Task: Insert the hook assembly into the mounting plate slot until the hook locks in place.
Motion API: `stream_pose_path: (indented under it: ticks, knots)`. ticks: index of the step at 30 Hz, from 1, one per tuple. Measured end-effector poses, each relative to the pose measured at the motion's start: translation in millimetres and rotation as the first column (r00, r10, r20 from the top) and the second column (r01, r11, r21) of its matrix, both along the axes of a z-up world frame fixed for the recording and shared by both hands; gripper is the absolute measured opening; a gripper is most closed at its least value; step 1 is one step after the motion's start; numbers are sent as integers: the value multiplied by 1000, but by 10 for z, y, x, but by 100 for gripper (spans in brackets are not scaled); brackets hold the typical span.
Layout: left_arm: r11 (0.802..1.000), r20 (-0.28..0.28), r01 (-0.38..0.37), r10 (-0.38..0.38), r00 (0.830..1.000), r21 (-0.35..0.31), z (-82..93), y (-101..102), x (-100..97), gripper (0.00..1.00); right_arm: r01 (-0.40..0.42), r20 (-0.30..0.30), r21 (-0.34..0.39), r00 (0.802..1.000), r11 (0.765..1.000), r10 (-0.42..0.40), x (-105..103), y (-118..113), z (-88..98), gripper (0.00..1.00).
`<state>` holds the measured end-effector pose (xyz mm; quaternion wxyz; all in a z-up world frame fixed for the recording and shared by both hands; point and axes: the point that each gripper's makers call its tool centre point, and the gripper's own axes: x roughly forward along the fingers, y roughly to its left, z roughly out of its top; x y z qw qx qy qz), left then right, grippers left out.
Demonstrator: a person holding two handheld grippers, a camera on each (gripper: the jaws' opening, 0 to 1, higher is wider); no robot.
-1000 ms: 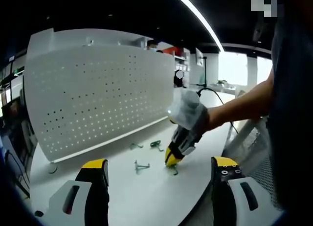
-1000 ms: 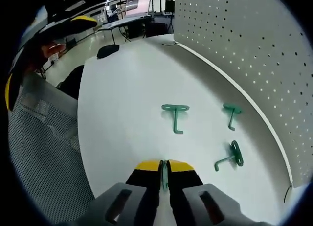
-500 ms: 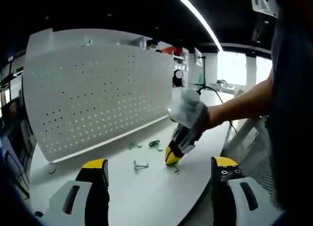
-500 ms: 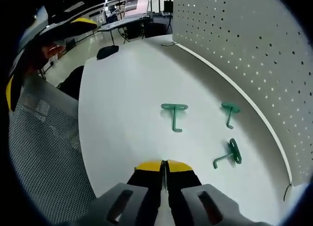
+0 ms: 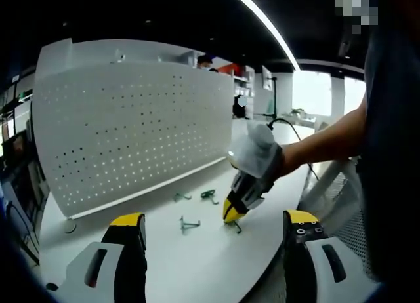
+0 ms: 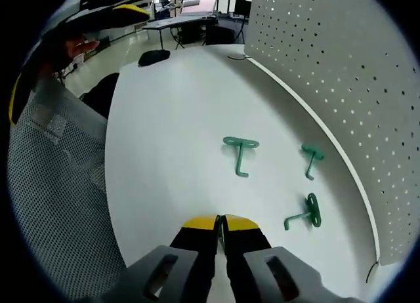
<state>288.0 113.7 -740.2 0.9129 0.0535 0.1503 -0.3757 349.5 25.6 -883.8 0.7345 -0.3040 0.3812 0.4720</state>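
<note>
A white perforated mounting plate [image 5: 131,129] stands upright along the far side of the white table [image 5: 203,257]. It also rises at the right of the right gripper view [image 6: 341,67]. My right gripper [image 5: 231,214], held by a gloved hand, is shut on a green hook [image 5: 234,226] whose end touches or hangs just over the table. In its own view the right gripper [image 6: 221,225] pinches a thin green sliver. Three more green hooks lie loose: one nearest the table's middle [image 6: 239,153], two closer to the plate [image 6: 310,160] [image 6: 306,211]. My left gripper [image 5: 213,232] stands wide open and holds nothing.
A grey mesh chair back [image 6: 52,185] stands at the table's near edge. The left gripper's yellow fingertips [image 6: 130,9] show at the upper left of the right gripper view. A person's arm [image 5: 328,142] reaches in from the right. Desks and monitors stand far behind.
The right gripper has shifted and tilted slightly with the hook still in it. The loose hooks and the left gripper have not moved.
</note>
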Motion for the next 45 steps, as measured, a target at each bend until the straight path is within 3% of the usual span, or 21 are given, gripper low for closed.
stream_pose_path:
  ticks: [3, 13, 29, 38, 45]
  knots:
    - [1000, 1, -1, 1, 1000, -1, 1, 0, 0, 88, -24, 24, -37, 999, 999, 25, -1, -27, -20, 2]
    - [1000, 3, -5, 5, 1000, -3, 6, 8, 5, 88, -33, 25, -33, 999, 999, 34, -9, -30, -11, 6]
    - [1000, 3, -6, 6, 1000, -4, 10, 11, 2, 87, -41, 33, -49, 999, 998, 43, 0, -71, -25, 2]
    - [1000, 4, -5, 5, 1000, -5, 12, 13, -1, 87, -27, 29, -36, 999, 999, 28, 7, -87, 6, 2]
    - [1000, 1, 0, 0, 1000, -1, 6, 4, -7, 87, 3, 35, 14, 999, 1000, -3, 45, -64, 95, 1]
